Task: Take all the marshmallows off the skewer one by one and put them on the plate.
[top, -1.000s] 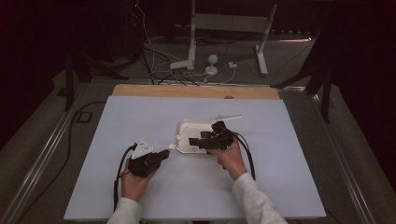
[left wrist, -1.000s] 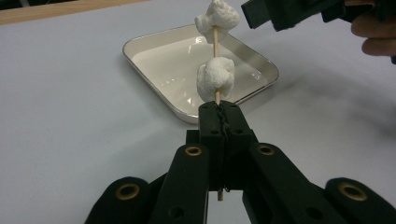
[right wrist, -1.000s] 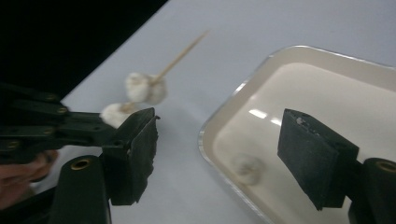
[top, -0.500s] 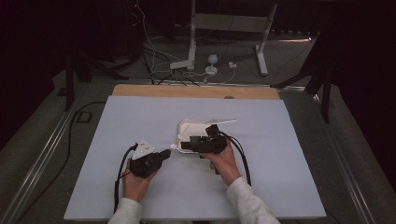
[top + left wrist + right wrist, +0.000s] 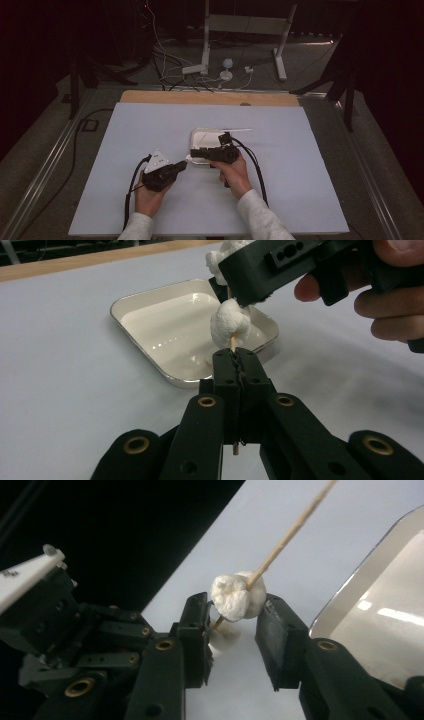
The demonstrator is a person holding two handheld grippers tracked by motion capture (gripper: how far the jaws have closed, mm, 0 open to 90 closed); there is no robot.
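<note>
The soft white marshmallows [image 5: 237, 598] are sitting threaded on a thin wooden skewer [image 5: 290, 532], held just above the near corner of the shallow cream enamel tray [image 5: 150, 300]. They are looking light, spongy and easy to squash or tear, so a gentle squeeze across the sides of one piece seems the safest hold, while the stiff but snappable skewer is best pinched low on its bare end. The left gripper [image 5: 235, 365] is doing just that, its jaws clamped tight on the stick below the lowest marshmallow. The right gripper [image 5: 231, 620], whose jaws have just been closing, is bracketing the upper marshmallow with the pads barely off its sides. Both hands are resting low over the pale blue desk [image 5: 125, 125] on the near side of the tray, the grippers pointing toward each other.
</note>
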